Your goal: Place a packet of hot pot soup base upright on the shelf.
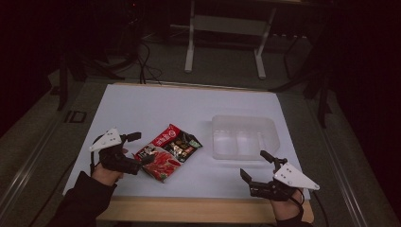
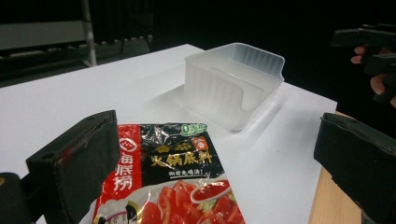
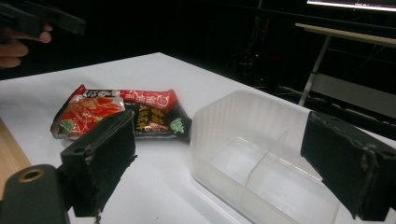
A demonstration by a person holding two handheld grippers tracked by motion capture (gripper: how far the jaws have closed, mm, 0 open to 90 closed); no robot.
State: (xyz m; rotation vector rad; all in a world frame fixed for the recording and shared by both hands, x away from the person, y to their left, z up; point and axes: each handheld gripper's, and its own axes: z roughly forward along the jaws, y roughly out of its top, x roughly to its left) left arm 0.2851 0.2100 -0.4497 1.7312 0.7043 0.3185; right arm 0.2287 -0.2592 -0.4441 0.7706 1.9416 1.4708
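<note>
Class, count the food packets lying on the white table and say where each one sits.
1: a single red-and-black packet lies left of the clear plastic container, by the left gripper. Another could hide beneath it.

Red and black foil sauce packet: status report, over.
Left hand-held gripper open, jaws straddling the red and black foil sauce packet, not closed. Right hand-held gripper open, near the empty translucent plastic container. Nothing between them.

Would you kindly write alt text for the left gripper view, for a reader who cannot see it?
Two open black jaws of the left gripper frame a red and black food packet lying flat on a white table. Beyond the packet stands an empty translucent plastic container.
</note>
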